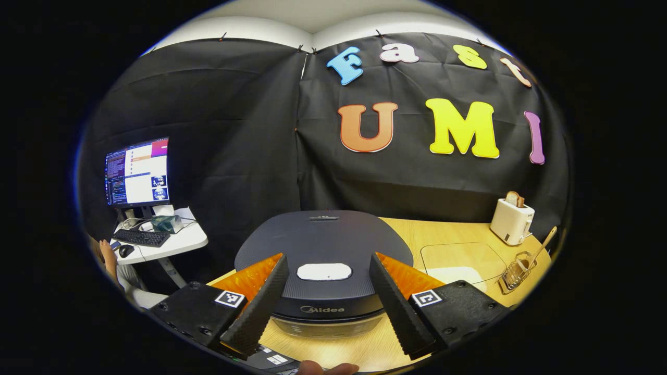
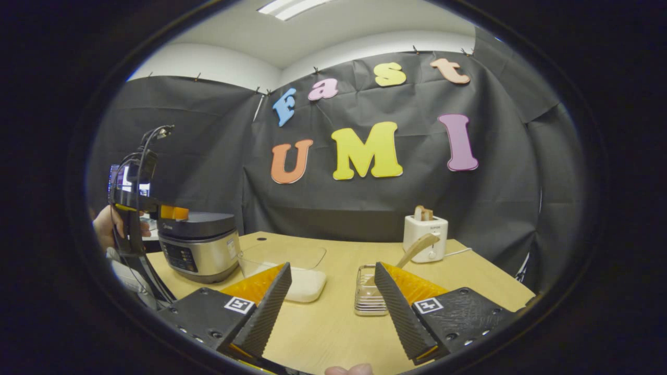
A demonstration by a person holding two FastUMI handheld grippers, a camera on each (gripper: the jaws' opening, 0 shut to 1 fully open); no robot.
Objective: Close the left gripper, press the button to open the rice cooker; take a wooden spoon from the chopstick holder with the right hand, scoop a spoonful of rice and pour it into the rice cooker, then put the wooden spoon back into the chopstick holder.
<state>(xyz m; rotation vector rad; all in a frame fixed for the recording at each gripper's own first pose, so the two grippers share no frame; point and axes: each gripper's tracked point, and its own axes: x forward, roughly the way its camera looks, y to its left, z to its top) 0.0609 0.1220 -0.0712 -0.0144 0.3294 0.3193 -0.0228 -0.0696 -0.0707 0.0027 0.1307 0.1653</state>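
While the wooden table (image 2: 333, 323) stretches out under both our tools, we're sitting right at the start of this one. Biggest player first: the rice cooker (image 1: 323, 255), lid down and squarely ahead in the left gripper view, with its pale oval button (image 1: 324, 271) framed dead centre between our fingers. That's no accident, we'd say; we're lined up to press. But the left gripper (image 1: 329, 333) stands wide apart, holding nothing, and the task wants it closed before it pushes, so that's our first job.

Over in the right gripper view we see the cooker from the side (image 2: 200, 250), with the other gripper (image 2: 174, 212) poised just above its lid. Next to it sits the clear container of rice (image 2: 292, 273), near the cooker, handy for a short scoop-and-pour.

The white toaster (image 2: 425, 237) waits at the back, out of the way. In front of it is the wire chopstick holder (image 2: 369, 298), and the wooden spoon (image 2: 414, 250) leans out of it, handle up and tilted toward the toaster, easy to pinch. Our right gripper (image 2: 331, 317) is spread open and empty, aimed toward that holder, waiting its turn.
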